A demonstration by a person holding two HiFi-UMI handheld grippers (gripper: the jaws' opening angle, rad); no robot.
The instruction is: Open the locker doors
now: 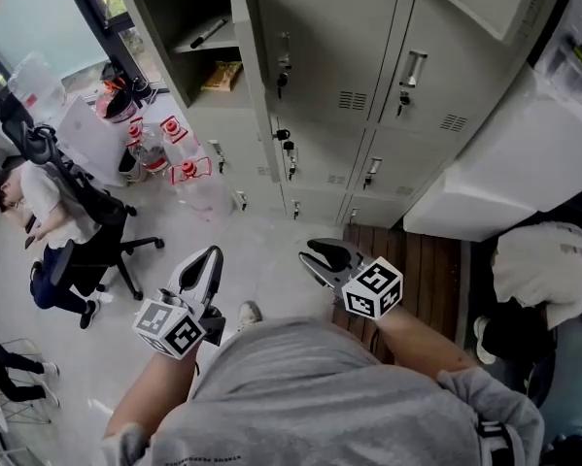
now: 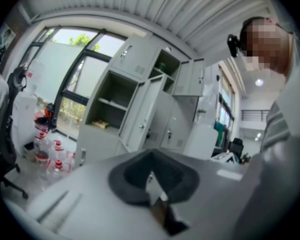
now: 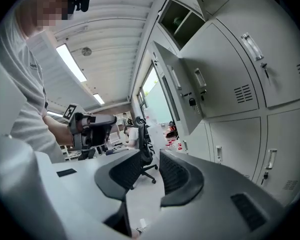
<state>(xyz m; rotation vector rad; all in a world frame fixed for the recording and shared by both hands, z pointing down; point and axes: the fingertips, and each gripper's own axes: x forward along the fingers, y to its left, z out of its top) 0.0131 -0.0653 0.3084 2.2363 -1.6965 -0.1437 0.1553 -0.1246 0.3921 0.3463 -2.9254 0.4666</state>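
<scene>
Left gripper (image 1: 211, 256) pinched shut on nothing, right gripper (image 1: 310, 258) half open and empty, both well back from the open door (image 1: 255, 85); I'd raise the right one to the closed locker's handle (image 1: 285, 49) just right of that door, gripping squarely before pulling.

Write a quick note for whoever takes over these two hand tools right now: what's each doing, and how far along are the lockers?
Left gripper: jaws shut, empty.
Right gripper: jaws apart, empty.
Both hang low near the person's body, away from the lockers.
Done: the left door stands open, shelf showing; an upper compartment is open too.
Left: the closed doors beside it and below, keys in their locks.
</scene>
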